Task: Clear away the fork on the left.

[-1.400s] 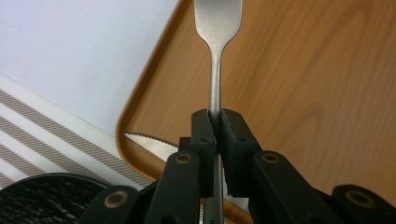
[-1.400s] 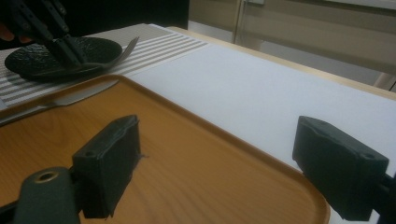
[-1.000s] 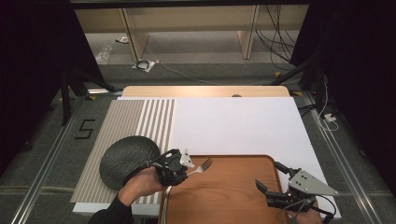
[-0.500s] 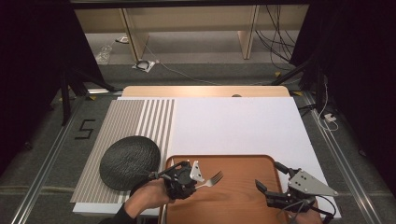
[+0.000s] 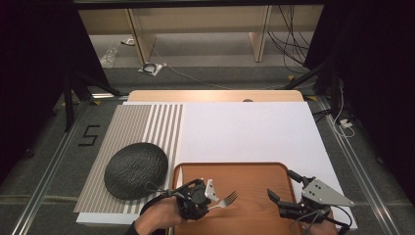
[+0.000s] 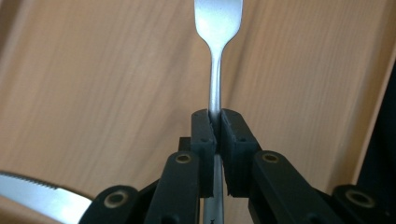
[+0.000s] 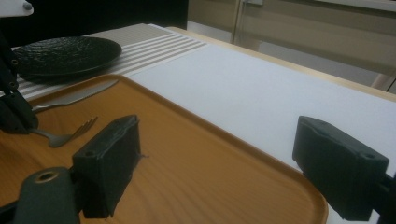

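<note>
We note the left hand-held gripper pinching the fork by its thin handle, tines out above the wooden tray; so narrow a grip could let it swivel or slip. The knife lies close on the tray, and lowering carelessly may clash them; the right hand-held gripper hangs spread, empty.

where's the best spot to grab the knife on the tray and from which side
Grip the knife by its handle, probably from above with the jaws across its narrow width. It lies flat on the tray, near the edge closest to the black plate, so a side approach has nothing to bite on. The left gripper is shut on the fork; the open right gripper is free, though farther off.
</note>
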{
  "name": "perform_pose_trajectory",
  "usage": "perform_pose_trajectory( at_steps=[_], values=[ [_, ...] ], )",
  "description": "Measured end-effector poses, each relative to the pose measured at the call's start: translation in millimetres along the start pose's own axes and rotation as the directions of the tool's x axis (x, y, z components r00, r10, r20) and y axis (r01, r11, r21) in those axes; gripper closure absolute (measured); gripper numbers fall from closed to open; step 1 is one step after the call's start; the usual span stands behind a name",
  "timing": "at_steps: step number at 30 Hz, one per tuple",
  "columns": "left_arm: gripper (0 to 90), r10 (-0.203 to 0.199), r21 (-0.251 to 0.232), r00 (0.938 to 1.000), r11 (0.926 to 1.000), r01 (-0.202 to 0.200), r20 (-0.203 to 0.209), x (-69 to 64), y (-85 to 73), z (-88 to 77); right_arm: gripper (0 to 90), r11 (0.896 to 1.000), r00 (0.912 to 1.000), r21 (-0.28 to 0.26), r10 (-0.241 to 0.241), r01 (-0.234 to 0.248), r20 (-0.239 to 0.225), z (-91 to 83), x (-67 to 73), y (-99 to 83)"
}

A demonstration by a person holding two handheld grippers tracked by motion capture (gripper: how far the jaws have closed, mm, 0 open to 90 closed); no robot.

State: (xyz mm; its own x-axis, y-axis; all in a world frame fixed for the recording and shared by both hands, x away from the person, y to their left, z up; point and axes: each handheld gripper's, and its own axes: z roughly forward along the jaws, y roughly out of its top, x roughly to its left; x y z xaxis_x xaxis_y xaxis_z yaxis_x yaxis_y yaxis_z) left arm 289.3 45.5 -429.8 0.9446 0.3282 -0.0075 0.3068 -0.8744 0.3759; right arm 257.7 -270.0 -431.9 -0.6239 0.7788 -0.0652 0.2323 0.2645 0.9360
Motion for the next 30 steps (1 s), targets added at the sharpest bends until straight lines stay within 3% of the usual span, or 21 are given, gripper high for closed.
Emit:
perform_pose_trajectory(
  at_steps=[6,17,24,30],
  values=[
    [84.0,-0.022,0.010,0.9994,0.9997,0.022,0.027,-6.6,-0.8,7.2,16.1,1.000,1.0000,-0.003,0.000,0.000,-0.001,0.8,0.7,-0.1],
    [84.0,-0.006,0.069,0.9987,0.9976,0.002,0.050,-14.1,-2.1,17.5,16.1,1.000,1.0000,-0.002,0.000,0.000,-0.002,0.8,0.8,-0.2],
    [83.9,-0.022,0.102,0.9979,0.9946,0.016,0.060,-15.7,-4.9,25.8,16.1,1.000,1.0000,0.000,0.000,0.000,-0.001,1.1,0.3,-0.5],
    [82.9,-0.042,0.093,0.9970,0.9950,0.036,0.064,-14.9,-6.8,25.9,16.1,1.000,1.0000,0.002,-0.002,0.002,-0.002,1.2,0.3,-0.6]
  ],
)
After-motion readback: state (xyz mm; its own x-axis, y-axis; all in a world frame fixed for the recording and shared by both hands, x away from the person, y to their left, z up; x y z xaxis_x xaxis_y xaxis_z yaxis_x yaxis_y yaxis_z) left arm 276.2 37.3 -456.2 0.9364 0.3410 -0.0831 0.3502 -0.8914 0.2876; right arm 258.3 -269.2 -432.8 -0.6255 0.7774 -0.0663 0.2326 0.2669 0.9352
